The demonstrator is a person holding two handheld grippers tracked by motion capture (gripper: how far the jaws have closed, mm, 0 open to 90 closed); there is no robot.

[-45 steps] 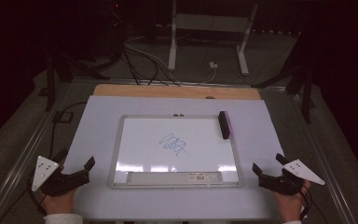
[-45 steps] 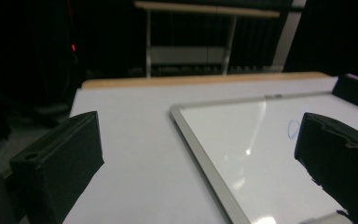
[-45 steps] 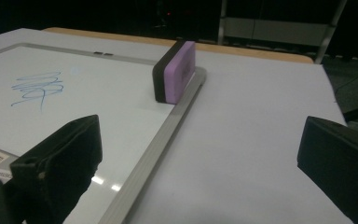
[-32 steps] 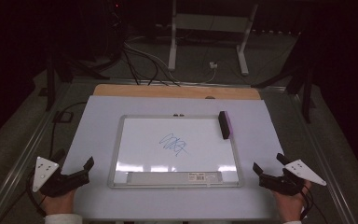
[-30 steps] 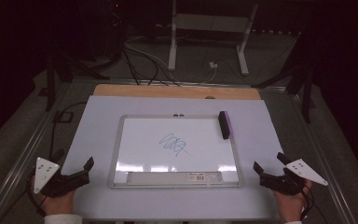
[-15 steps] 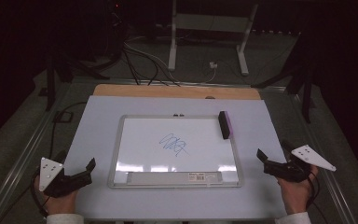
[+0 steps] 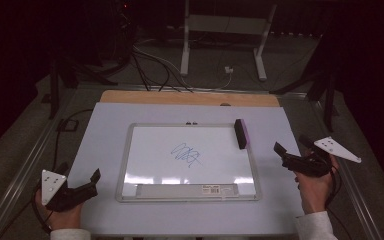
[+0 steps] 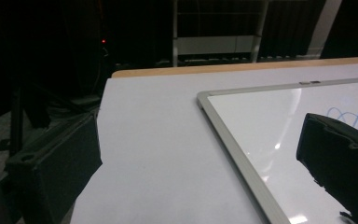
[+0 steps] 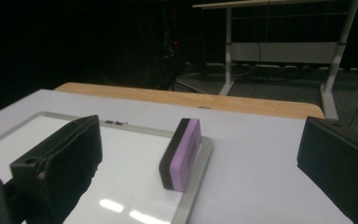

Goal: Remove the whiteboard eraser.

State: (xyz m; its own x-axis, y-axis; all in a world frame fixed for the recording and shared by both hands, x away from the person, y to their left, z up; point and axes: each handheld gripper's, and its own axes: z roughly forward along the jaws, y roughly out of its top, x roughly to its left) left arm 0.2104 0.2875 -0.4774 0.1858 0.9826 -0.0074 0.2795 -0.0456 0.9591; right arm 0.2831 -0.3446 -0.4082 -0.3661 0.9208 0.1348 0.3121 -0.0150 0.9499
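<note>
I'm lining up my right gripper (image 7: 291,154), fingers apart, on the black-and-purple block eraser (image 7: 241,133) at the right edge of the white metal-framed whiteboard (image 7: 155,165); next I close in and clamp it.

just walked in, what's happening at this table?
A person holds a gripper in each hand over a table with a whiteboard that has a blue scribble on it. The right gripper, jaws open, points at the eraser on the board's right edge, apart from it. The left gripper sits open near the board's near left corner. Nothing is gripped yet.
</note>
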